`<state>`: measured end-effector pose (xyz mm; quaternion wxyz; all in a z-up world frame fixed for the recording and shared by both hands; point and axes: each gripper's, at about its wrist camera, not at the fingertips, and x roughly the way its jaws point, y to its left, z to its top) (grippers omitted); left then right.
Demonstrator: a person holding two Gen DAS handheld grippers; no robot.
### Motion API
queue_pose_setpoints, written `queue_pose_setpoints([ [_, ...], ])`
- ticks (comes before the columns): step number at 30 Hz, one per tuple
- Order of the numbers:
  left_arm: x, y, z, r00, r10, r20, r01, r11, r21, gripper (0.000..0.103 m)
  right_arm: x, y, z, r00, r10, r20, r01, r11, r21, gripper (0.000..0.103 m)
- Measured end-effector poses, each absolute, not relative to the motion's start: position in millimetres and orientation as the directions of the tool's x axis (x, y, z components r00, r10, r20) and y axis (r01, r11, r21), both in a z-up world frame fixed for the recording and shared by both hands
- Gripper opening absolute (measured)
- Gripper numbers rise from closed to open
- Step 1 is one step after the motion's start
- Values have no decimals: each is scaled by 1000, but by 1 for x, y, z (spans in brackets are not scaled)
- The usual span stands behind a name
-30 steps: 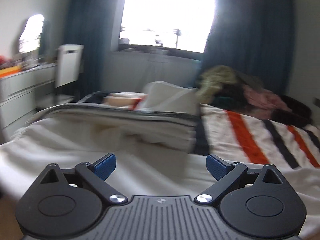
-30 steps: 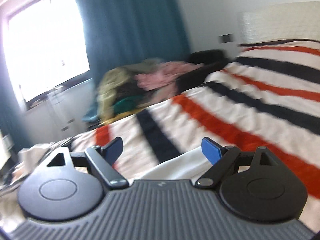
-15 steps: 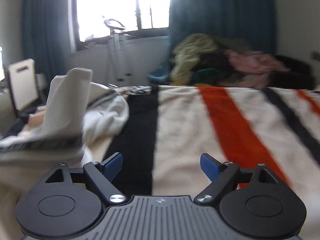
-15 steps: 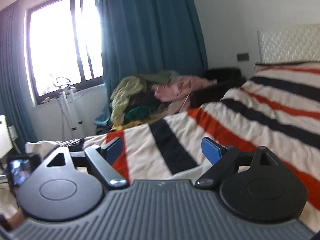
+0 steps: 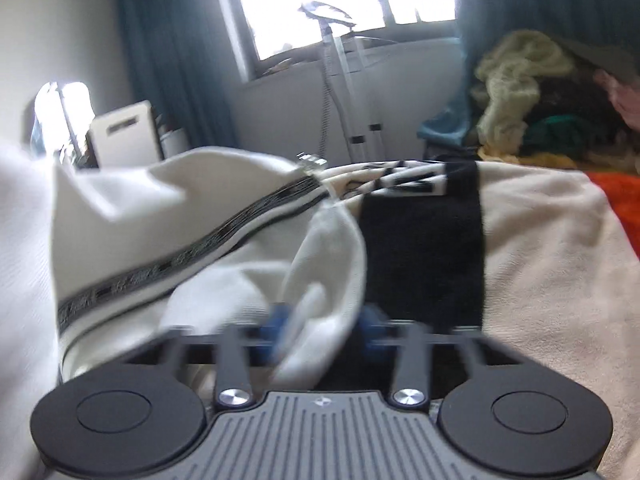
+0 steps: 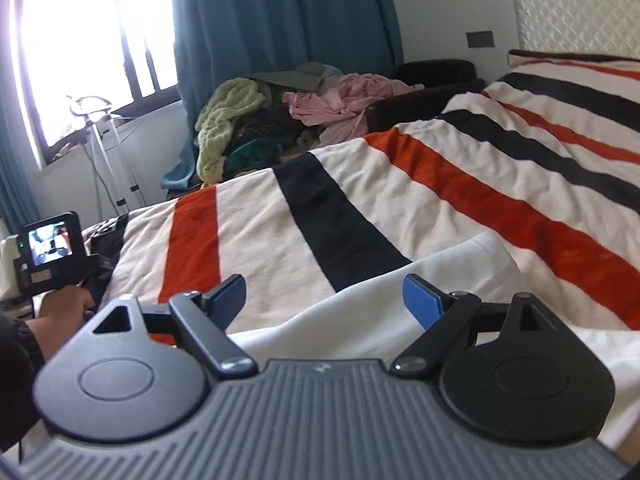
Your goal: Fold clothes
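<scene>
A white garment (image 5: 180, 216) with a dark patterned band lies bunched on the striped bed in the left wrist view. My left gripper (image 5: 322, 326) is closing its jaws, and a rounded fold of that white cloth sits between the blue pads (image 5: 272, 330), which touch it on both sides. The picture is blurred there. In the right wrist view my right gripper (image 6: 326, 294) stands open just above a flat white piece of cloth (image 6: 440, 276) on the blanket, nothing between its fingers. The left gripper's handle and screen (image 6: 48, 248), held by a hand (image 6: 64, 304), show at the far left.
A cream blanket with black and orange stripes (image 6: 460, 184) covers the bed. A heap of mixed clothes (image 6: 280, 120) lies beyond its far edge, by teal curtains (image 6: 280, 20) and a bright window. A white metal stand (image 5: 344, 80) is under the window; a padded headboard (image 6: 576, 20) at right.
The left gripper swung left across the blanket to the white garment and its jaws came together around a fold. The right gripper sank a little toward the flat white cloth, still open.
</scene>
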<state>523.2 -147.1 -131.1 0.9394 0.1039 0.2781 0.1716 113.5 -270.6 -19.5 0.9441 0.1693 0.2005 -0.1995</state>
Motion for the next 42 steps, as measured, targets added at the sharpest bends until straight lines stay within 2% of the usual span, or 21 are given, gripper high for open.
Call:
queue_pose_setpoints([
  [1, 522, -148, -129, 792, 371, -485, -254, 922, 291, 10, 114, -271, -21, 837, -310, -451, 449, 860, 242, 87],
  [2, 520, -149, -127, 797, 362, -483, -244, 925, 291, 7, 113, -272, -20, 836, -316, -449, 453, 859, 238, 87],
  [7, 485, -158, -96, 846, 291, -446, -178, 944, 279, 6, 107, -280, -16, 830, -355, -430, 478, 850, 222, 87],
  [12, 438, -178, -40, 891, 168, -421, -97, 978, 186, 6, 85, -295, -3, 827, -403, -393, 520, 815, 257, 87],
  [14, 410, -197, -20, 908, 98, -407, -36, 987, 157, 6, 78, -299, 1, 823, -411, -392, 529, 805, 269, 87],
  [19, 350, -251, 11, 891, -134, -435, 167, 985, 40, 6, 58, -310, 12, 820, -449, -357, 558, 768, 315, 87],
  [21, 324, -279, 19, 883, -223, -412, 251, 968, 14, 6, 53, -315, 15, 813, -467, -348, 573, 749, 333, 87],
  [26, 282, -336, 28, 812, -452, -369, 450, 888, -99, 6, 43, -333, 13, 776, -541, -326, 631, 684, 366, 87],
  [28, 274, -353, 20, 764, -510, -395, 511, 852, -112, 6, 39, -342, 10, 760, -563, -325, 650, 649, 397, 87],
  [30, 272, -358, 6, 721, -534, -441, 522, 838, -160, 10, 35, -349, 8, 747, -584, -317, 663, 621, 419, 87],
  [33, 270, -345, -7, 682, -555, -475, 497, 829, -255, 21, 35, -356, 3, 739, -591, -324, 671, 597, 440, 87],
  [36, 259, -312, -11, 682, -568, -460, 475, 823, -312, 41, 38, -358, -2, 756, -564, -331, 651, 601, 464, 87],
  [37, 254, -298, -13, 686, -560, -465, 465, 829, -312, 53, 39, -357, -2, 765, -554, -329, 642, 606, 470, 87],
  [38, 250, -282, -13, 693, -546, -472, 445, 838, -316, 58, 39, -355, -3, 773, -545, -325, 631, 613, 475, 87],
  [42, 211, -208, -9, 722, -507, -471, 412, 862, -296, 60, 41, -347, -2, 795, -517, -318, 606, 641, 471, 87],
])
